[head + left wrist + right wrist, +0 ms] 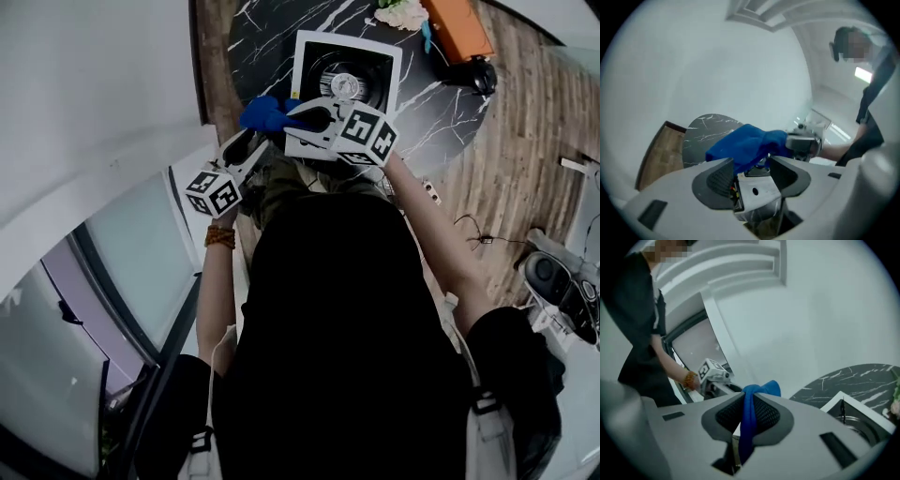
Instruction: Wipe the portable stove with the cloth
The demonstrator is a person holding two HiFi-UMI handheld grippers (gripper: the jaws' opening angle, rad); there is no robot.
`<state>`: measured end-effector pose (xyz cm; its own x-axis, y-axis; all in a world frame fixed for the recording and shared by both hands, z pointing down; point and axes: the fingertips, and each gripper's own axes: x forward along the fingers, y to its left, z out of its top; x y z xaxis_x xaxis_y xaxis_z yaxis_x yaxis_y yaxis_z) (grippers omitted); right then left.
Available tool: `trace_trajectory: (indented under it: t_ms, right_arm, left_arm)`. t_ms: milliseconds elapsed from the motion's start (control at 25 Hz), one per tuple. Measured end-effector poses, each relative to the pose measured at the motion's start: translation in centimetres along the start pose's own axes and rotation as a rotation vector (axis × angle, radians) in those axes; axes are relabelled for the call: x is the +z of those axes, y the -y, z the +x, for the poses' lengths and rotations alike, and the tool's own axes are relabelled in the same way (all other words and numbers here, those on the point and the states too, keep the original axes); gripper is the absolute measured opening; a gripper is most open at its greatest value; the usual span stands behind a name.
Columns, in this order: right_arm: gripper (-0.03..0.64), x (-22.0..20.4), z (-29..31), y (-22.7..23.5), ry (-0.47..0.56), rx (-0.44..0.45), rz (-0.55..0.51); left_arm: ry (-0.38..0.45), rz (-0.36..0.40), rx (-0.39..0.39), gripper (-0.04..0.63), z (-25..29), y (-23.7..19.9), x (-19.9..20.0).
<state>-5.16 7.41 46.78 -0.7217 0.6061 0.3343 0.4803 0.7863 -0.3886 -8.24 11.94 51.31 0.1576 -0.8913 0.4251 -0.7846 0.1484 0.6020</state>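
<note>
**Cloth aloft, stove not yet touched**

Right gripper [749,409] pinches the blue cloth [743,145] tight between its pads, and a fold runs down through the closed jaws. Left gripper [751,165] has its fingers spread wide; the cloth bunches just ahead of its tips and the pads are not pressing on it. Both grippers sit close together at the near edge of the round black marble table [267,37]. Portable stove [314,58] — white frame, black top, round burner — lies just beyond them, with the cloth clear of it. I judge wiping hasn't begun — this is the carry step. Next I'd lower the right gripper forward and press the cloth flat on the stove top.
</note>
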Motion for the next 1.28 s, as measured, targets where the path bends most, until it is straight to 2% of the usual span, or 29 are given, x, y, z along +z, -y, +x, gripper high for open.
trace_trajectory:
  t_ms: [80, 120, 280, 400, 480, 600, 640, 680, 760, 880, 920, 960, 1000, 1040, 1080, 1160, 1280]
  right_arm:
    - [0.038, 0.9, -3.2, -2.6, 0.126, 0.012, -0.044]
    - [0.038, 0.9, -4.3, -3.7, 0.154, 0.010, -0.077]
    - [0.038, -0.1, -6.4, -6.8, 0.131, -0.039, -0.240]
    - [0.040, 0.0, -7.9, -6.9, 0.138, -0.099, -0.309]
    - [0.040, 0.2, -8.8, -6.8, 0.163, -0.112, -0.320]
    - [0.040, 0.3, -10.0, -6.3, 0.199, -0.153, -0.308]
    - [0.040, 0.1, -10.2, -6.2, 0.195, -0.170, -0.302]
    - [0.038, -0.4, -10.3, -6.1, 0.180, -0.185, -0.307]
    - [0.040, -1.6, -10.1, -6.3, 0.134, -0.194, -0.356]
    - [0.054, -3.6, -8.3, -7.7, 0.032, -0.159, -0.450]
    - [0.091, -4.5, -7.7, -8.1, -0.009, -0.152, -0.471]
    - [0.142, -5.5, -7.3, -8.2, -0.047, -0.156, -0.478]
    - [0.158, -6.5, -7.4, -8.0, -0.078, -0.171, -0.472]
    - [0.158, -7.6, -7.8, -7.6, -0.097, -0.199, -0.453]
    - [0.158, -8.8, -8.5, -7.0, -0.108, -0.235, -0.419]
    - [0.158, -11.6, -10.8, -5.2, -0.140, -0.323, -0.330]
    - [0.180, -16.6, -14.3, -2.2, -0.259, -0.435, -0.267]
  left_arm:
    - [0.057, -0.047, -0.106, 0.232, -0.4, 1.6, 1.5]
    - [0.058, -0.058, -0.173, 0.236, -0.1, 2.9, 1.8]
    - [-0.052, -0.132, -0.483, 0.255, 2.9, 9.1, 0.5]
    - [-0.064, -0.253, -0.636, 0.228, 4.0, 11.4, 0.2]
    - [-0.044, -0.323, -0.720, 0.174, 4.2, 12.6, 0.6]
    - [0.016, -0.416, -0.811, 0.177, 4.1, 13.8, 1.3]
    - [0.035, -0.440, -0.841, 0.199, 4.0, 14.2, 1.6]
    - [0.046, -0.461, -0.868, 0.258, 3.9, 14.6, 1.8]
    - [0.033, -0.472, -0.892, 0.271, 4.1, 15.4, 1.7]
    - [-0.044, -0.421, -0.846, 0.252, 5.5, 16.1, 0.1]
    - [-0.059, -0.403, -0.805, 0.187, 6.1, 15.7, -0.4]
    - [-0.064, -0.386, -0.753, 0.165, 6.7, 15.1, -0.7]
    - [-0.062, -0.364, -0.696, 0.138, 7.1, 14.3, -0.8]
    - [-0.060, -0.334, -0.634, 0.079, 7.5, 13.6, -0.9]
    - [-0.064, -0.291, -0.565, 0.073, 7.7, 12.8, -0.9]
    - [-0.114, -0.141, -0.385, 0.066, 7.9, 10.5, -1.2]
    - [-0.277, 0.191, -0.038, 0.066, 7.5, 5.2, -2.8]
